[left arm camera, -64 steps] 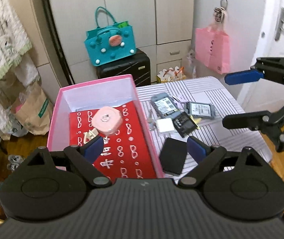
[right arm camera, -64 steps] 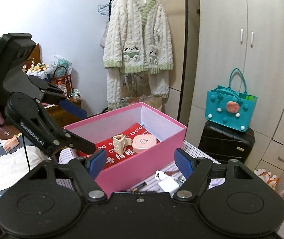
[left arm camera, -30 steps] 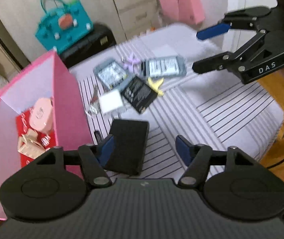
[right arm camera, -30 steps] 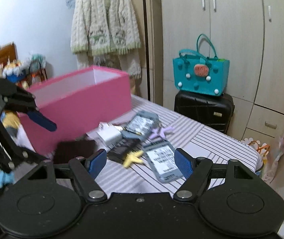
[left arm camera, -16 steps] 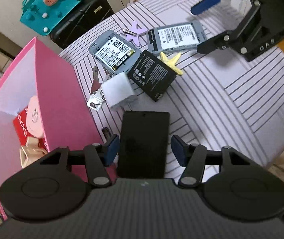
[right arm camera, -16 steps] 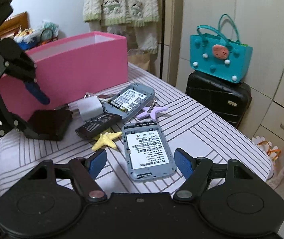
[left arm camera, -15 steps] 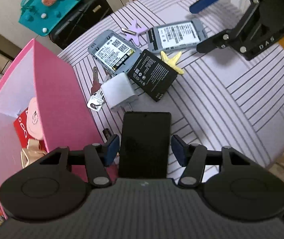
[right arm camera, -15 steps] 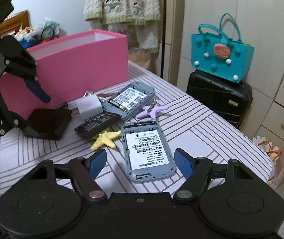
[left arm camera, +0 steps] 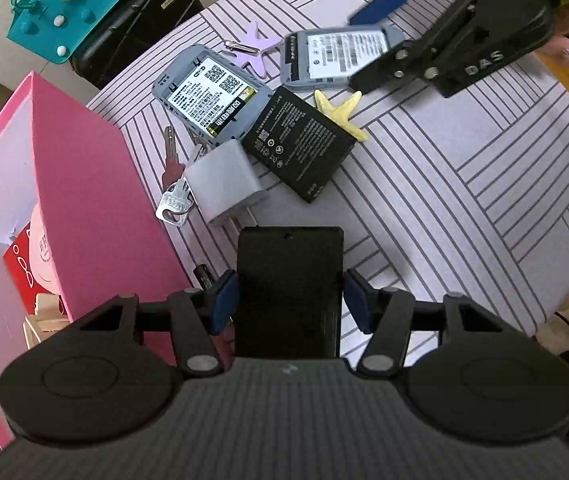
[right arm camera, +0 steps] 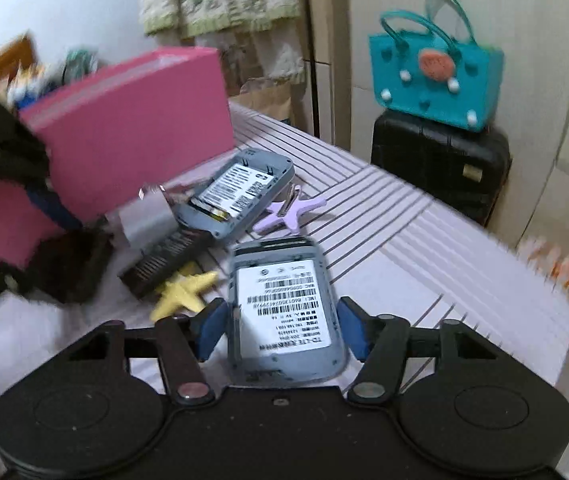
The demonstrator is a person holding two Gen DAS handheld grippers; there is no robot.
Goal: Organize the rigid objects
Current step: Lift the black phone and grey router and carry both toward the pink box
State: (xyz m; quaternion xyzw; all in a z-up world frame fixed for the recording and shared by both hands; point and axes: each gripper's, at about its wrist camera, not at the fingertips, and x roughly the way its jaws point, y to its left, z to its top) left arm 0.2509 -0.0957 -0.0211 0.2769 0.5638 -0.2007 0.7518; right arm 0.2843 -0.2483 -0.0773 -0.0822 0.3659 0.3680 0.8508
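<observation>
The black phone [left arm camera: 289, 288] lies flat on the striped table [left arm camera: 464, 184], at 6 o'clock from the black battery [left arm camera: 298, 142], between the blue pads of the left claw [left arm camera: 290, 300]; whether they press it cannot be told. The grey router [right arm camera: 284, 312] lies label-up between the closing, not yet touching pads of the right claw [right arm camera: 282, 330]. At 10 o'clock from it sit a second router [right arm camera: 236, 192], a white charger [left arm camera: 224, 182] and the pink box [left arm camera: 64, 184].

Teal handbag [right arm camera: 436, 80] on black suitcase [right arm camera: 440, 168].
</observation>
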